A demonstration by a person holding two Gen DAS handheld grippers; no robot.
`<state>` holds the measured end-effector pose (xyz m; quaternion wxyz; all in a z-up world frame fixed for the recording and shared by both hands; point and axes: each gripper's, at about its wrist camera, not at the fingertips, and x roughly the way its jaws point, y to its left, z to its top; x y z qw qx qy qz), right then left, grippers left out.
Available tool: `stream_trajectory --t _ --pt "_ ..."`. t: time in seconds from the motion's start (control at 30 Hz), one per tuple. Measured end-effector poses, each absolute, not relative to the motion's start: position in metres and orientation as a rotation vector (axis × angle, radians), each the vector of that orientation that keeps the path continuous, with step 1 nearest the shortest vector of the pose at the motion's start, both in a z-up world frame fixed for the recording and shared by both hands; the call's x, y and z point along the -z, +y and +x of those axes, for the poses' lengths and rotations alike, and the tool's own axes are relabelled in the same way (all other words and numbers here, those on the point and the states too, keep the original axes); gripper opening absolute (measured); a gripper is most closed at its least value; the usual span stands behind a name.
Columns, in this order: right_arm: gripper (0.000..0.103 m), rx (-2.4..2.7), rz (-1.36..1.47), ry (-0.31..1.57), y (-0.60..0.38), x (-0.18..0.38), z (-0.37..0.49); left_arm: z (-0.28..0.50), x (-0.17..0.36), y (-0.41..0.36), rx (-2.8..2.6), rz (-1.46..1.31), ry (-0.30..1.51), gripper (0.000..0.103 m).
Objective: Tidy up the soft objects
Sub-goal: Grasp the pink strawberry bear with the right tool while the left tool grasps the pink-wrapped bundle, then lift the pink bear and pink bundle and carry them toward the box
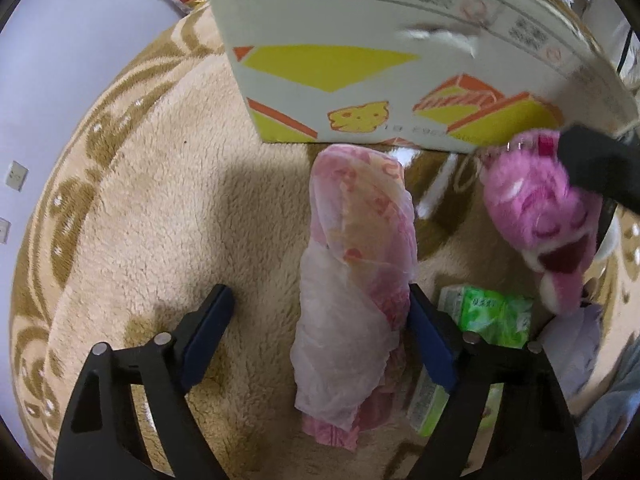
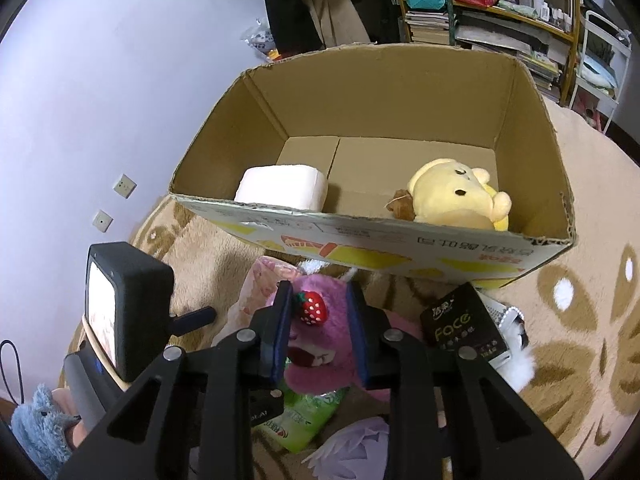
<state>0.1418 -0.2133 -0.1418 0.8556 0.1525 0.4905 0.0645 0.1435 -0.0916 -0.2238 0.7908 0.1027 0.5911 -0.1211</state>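
Your right gripper (image 2: 318, 334) is clamped on the fuzzy pink plush bear (image 2: 320, 344), lifted off the beige fleece rug (image 1: 132, 208). Your left gripper (image 1: 320, 340) gapes around the pink plastic-wrapped bundle (image 1: 356, 280), not pinching yet. Beyond sits the open cardboard box (image 2: 520, 128), probably where both go.

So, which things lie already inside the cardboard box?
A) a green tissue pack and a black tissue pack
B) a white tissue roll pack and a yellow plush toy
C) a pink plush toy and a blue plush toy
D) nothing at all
B: the right wrist view shows the white tissue roll pack and the yellow plush toy on the floor of the cardboard box.
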Motion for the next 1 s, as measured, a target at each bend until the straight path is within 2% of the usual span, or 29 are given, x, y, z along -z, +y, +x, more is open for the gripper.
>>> stream_trajectory --t 0.17,0.27,0.33,0.4,0.5,0.67,1.0 --pt "0.027 -0.145 0.318 1.02 -0.214 0.142 0.142 0.135 0.224 -0.09 0.232 0.215 1.261 0.066" --pt "0.027 -0.146 0.316 1.015 -0.216 0.141 0.14 0.133 0.221 -0.087 0.235 0.196 1.251 0.039" --pt "0.027 -0.142 0.32 1.008 -0.217 0.139 0.139 0.131 0.219 -0.081 0.238 0.177 1.246 0.036" --pt "0.025 -0.132 0.323 0.997 -0.219 0.136 0.136 0.127 0.215 -0.078 0.236 0.166 1.225 0.026" --pt "0.018 -0.101 0.331 0.956 -0.224 0.128 0.131 0.113 0.206 -0.076 0.227 0.16 1.176 0.019" --pt "0.017 -0.094 0.349 0.938 -0.229 0.122 0.125 0.092 0.194 -0.081 0.254 0.191 1.122 0.017" --pt "0.017 -0.087 0.346 0.805 -0.229 0.084 0.099 0.091 0.131 -0.06 0.251 0.13 0.96 0.016"
